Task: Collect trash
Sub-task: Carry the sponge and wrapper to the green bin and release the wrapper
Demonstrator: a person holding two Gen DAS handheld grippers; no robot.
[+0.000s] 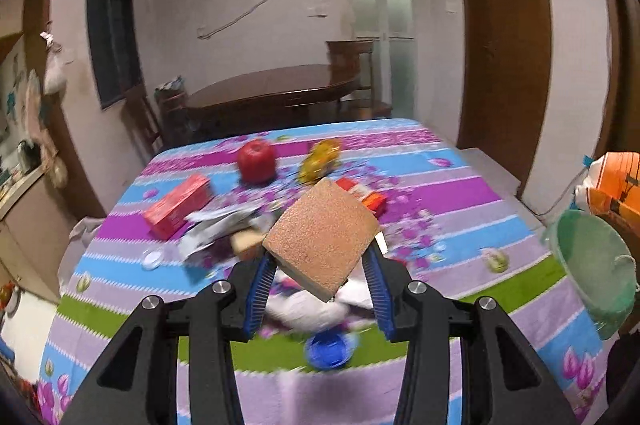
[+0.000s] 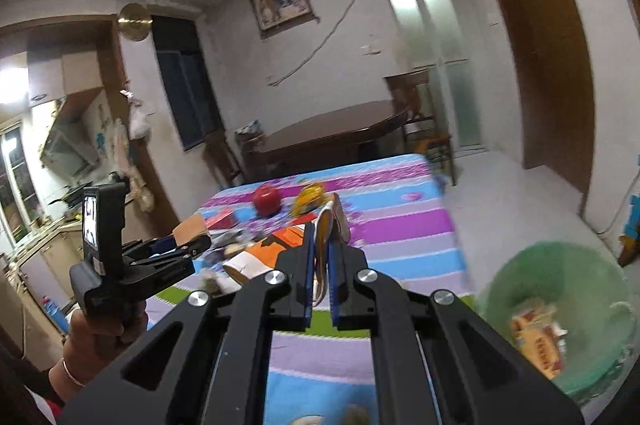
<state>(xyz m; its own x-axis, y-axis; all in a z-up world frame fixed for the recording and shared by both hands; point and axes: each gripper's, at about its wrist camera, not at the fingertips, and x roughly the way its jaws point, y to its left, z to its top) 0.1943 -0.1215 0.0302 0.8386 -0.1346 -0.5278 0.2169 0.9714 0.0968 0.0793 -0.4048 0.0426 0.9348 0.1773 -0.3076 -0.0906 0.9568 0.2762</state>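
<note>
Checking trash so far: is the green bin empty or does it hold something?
Not empty. The green bin holds at least one yellow-red wrapper at its bottom in the right wrist view; blur hides anything more.

right gripper [image 2: 320, 249]: clamps flattened wrapper [image 2: 329, 225] | green bin [image 2: 560, 309]: lower right | left gripper [image 2: 184, 245]: holds brown block [image 2: 190, 228]

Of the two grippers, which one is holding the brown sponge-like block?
The left gripper: it clamps the tan speckled block above the table, while the right gripper pinches a thin white-and-orange wrapper.
</note>
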